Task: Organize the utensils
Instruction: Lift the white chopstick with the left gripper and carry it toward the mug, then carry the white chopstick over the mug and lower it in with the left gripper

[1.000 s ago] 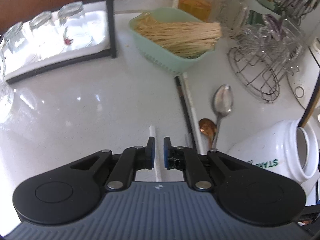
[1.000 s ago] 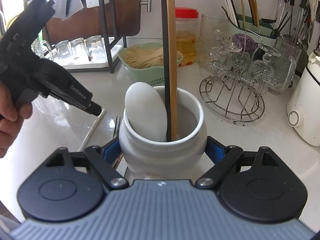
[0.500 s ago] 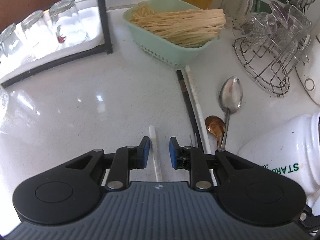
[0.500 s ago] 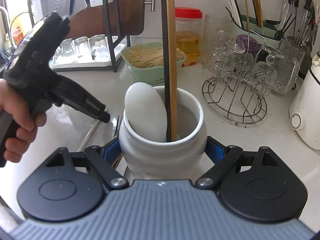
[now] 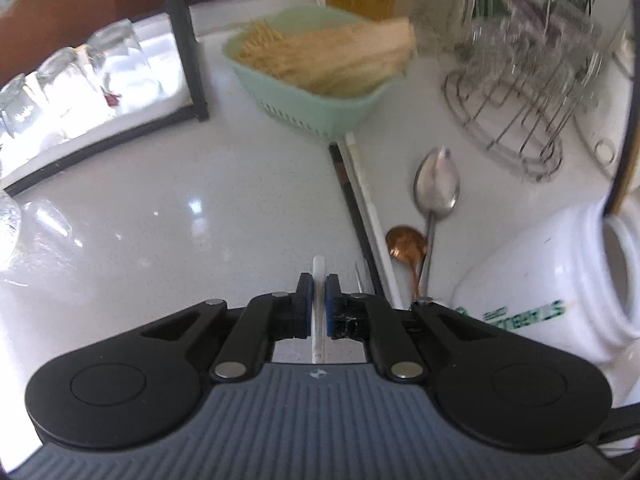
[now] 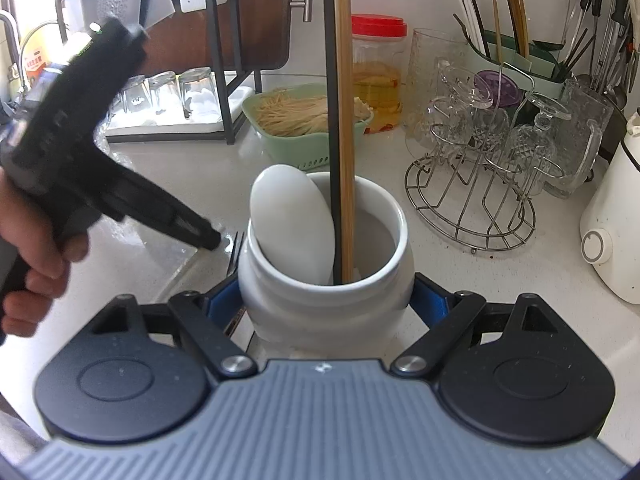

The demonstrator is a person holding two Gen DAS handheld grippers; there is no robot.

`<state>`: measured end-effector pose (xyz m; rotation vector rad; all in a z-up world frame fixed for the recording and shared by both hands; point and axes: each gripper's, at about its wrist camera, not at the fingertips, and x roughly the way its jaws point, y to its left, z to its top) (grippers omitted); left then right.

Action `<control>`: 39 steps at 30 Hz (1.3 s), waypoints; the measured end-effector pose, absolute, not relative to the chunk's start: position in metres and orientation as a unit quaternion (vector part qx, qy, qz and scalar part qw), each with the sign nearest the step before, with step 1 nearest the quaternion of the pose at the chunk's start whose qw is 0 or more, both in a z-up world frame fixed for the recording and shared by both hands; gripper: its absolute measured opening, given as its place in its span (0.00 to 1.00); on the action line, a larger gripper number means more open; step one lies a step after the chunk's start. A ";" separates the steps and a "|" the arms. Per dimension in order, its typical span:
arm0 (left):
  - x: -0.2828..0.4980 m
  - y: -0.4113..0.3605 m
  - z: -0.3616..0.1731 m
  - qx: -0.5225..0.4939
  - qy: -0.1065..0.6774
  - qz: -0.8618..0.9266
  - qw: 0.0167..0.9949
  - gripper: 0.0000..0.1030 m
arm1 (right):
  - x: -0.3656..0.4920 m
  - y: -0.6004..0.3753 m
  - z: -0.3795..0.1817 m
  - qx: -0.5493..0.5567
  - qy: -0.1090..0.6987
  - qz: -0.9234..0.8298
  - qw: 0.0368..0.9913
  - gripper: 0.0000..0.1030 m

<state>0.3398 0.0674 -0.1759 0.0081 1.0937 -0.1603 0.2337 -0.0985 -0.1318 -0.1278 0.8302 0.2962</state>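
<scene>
Roughly a third of the sorting looks done. Three utensils already stand in the white jar (image 6: pixel 324 280): a white spoon (image 6: pixel 292 220), a black chopstick (image 6: pixel 330 120) and a wooden chopstick (image 6: pixel 344 120). The right tool (image 6: pixel 326 304) is clenched around that jar's body. The left tool (image 5: pixel 316 300) is closing on one white chopstick (image 5: pixel 319 272), which lies on the surface (image 5: pixel 180 208) between its pads. Ahead and right of it wait a black chopstick (image 5: pixel 352 200), another white one (image 5: pixel 370 208), a steel spoon (image 5: pixel 436 184), a copper spoon (image 5: pixel 406 242) and a fork (image 6: pixel 236 248).
</scene>
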 end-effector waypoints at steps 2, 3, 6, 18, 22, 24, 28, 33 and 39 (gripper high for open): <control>0.335 0.072 -0.162 -0.005 0.507 -0.076 0.859 0.07 | 0.233 -0.098 -0.132 -0.063 0.402 0.143 0.902 0.88; 0.332 0.076 -0.155 -0.011 0.499 -0.076 0.863 0.07 | 0.233 -0.098 -0.132 -0.063 0.402 0.143 0.902 0.88; 0.323 0.085 -0.133 -0.032 0.481 -0.081 0.873 0.07 | 0.232 -0.097 -0.132 -0.065 0.402 0.144 0.902 0.88; 0.268 0.105 -0.063 -0.076 0.417 -0.103 0.900 0.07 | 0.229 -0.093 -0.132 -0.075 0.404 0.141 0.901 0.88; 0.254 0.104 -0.045 -0.084 0.404 -0.118 0.903 0.07 | 0.227 -0.091 -0.132 -0.077 0.403 0.144 0.900 0.88; 0.247 0.103 -0.037 -0.084 0.396 -0.125 0.906 0.07 | 0.225 -0.090 -0.132 -0.078 0.403 0.146 0.900 0.88; 0.239 0.101 -0.025 -0.078 0.392 -0.132 0.907 0.07 | 0.225 -0.089 -0.132 -0.076 0.403 0.146 0.900 0.88; 0.233 0.100 -0.014 -0.078 0.390 -0.143 0.906 0.07 | 0.226 -0.088 -0.132 -0.077 0.405 0.144 0.900 0.88; 0.231 0.094 0.000 -0.064 0.383 -0.152 0.909 0.07 | 0.225 -0.088 -0.132 -0.078 0.405 0.144 0.900 0.88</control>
